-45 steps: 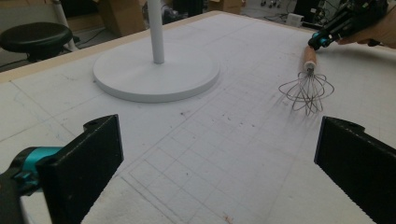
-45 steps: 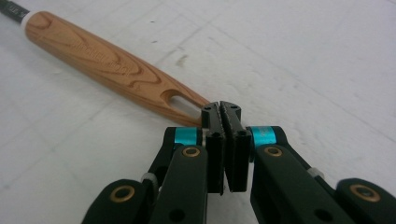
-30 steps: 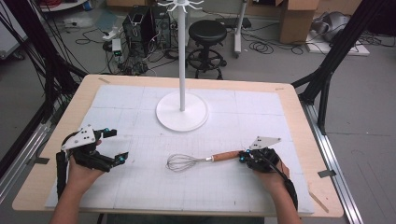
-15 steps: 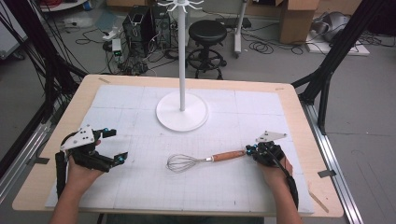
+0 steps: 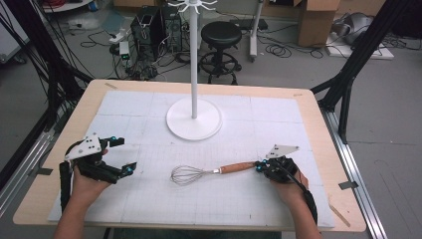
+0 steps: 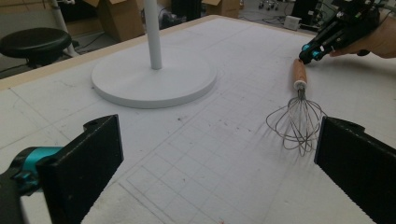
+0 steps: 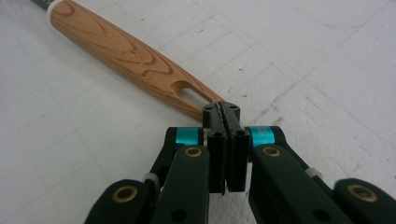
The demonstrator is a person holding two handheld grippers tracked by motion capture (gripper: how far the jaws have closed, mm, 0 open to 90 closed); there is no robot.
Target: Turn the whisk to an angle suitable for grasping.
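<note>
Left gripper (image 5: 113,155) at near left, jaws wide with nothing between. Whisk (image 5: 206,172) flat on the white surface (image 5: 278,119), near of the stand base (image 5: 194,119), wires left, wooden handle right. Right gripper (image 5: 259,167) at the handle's end, jaws pressed together, seemingly nipping its tip.

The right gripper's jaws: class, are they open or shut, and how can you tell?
Shut. In the right gripper view the right gripper has its two jaws pressed flat together, at the end of the whisk's wooden handle; whether they pinch it, I cannot tell.
</note>
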